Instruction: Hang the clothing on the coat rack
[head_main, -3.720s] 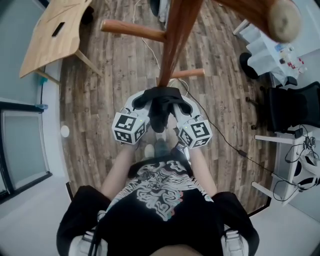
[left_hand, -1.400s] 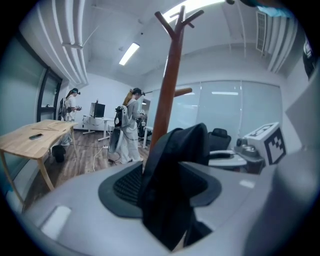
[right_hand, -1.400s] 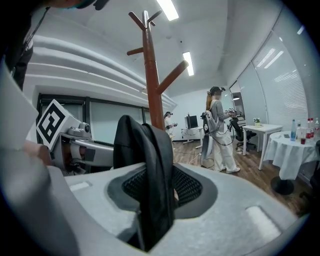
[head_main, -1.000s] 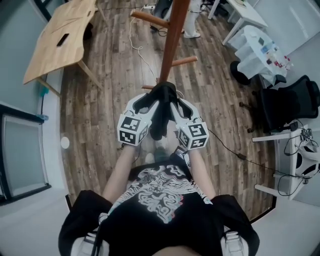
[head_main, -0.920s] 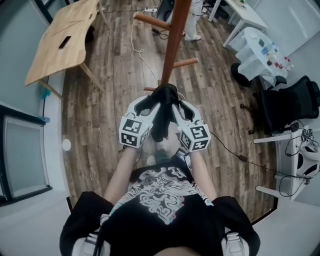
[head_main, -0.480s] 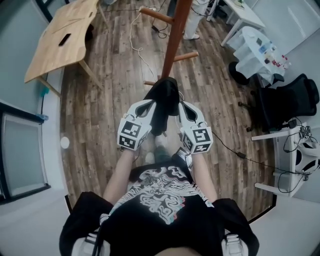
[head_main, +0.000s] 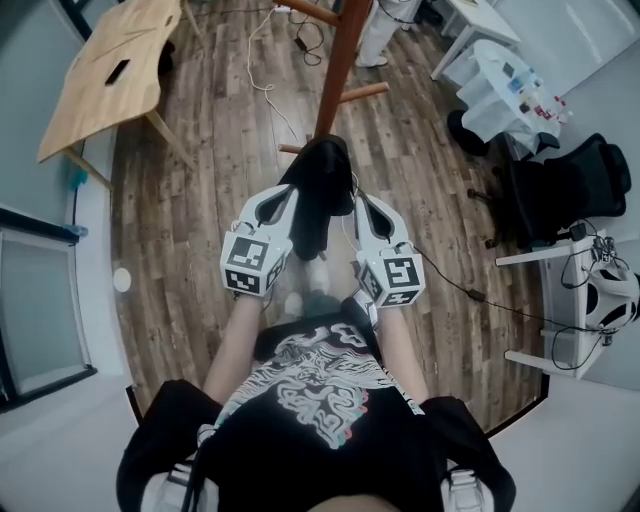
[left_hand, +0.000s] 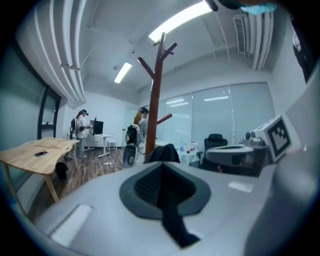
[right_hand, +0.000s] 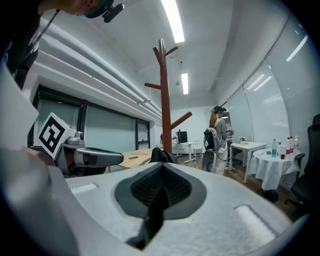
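Observation:
A black garment (head_main: 318, 195) hangs bunched between my two grippers, in front of the person's chest. My left gripper (head_main: 286, 194) holds its left side and my right gripper (head_main: 361, 202) its right side. In the left gripper view the jaws (left_hand: 162, 184) are shut with a strip of black cloth (left_hand: 173, 226) pinched between them. The right gripper view shows the same: jaws (right_hand: 160, 187) shut on black cloth (right_hand: 151, 221). The brown wooden coat rack (head_main: 338, 60) stands just beyond the garment, its pole (left_hand: 156, 100) and pegs (right_hand: 164, 95) rising ahead of both grippers.
A light wooden table (head_main: 100, 75) stands at the far left, a white table with bottles (head_main: 500, 85) at the far right, and a black office chair (head_main: 560, 190) beside it. A cable (head_main: 450, 285) runs over the wood floor. People (left_hand: 80, 127) stand at desks in the background.
Both grippers have drawn a little apart and back toward the person. The garment now sits higher between them, and the rack's base lies farther up in the head view.

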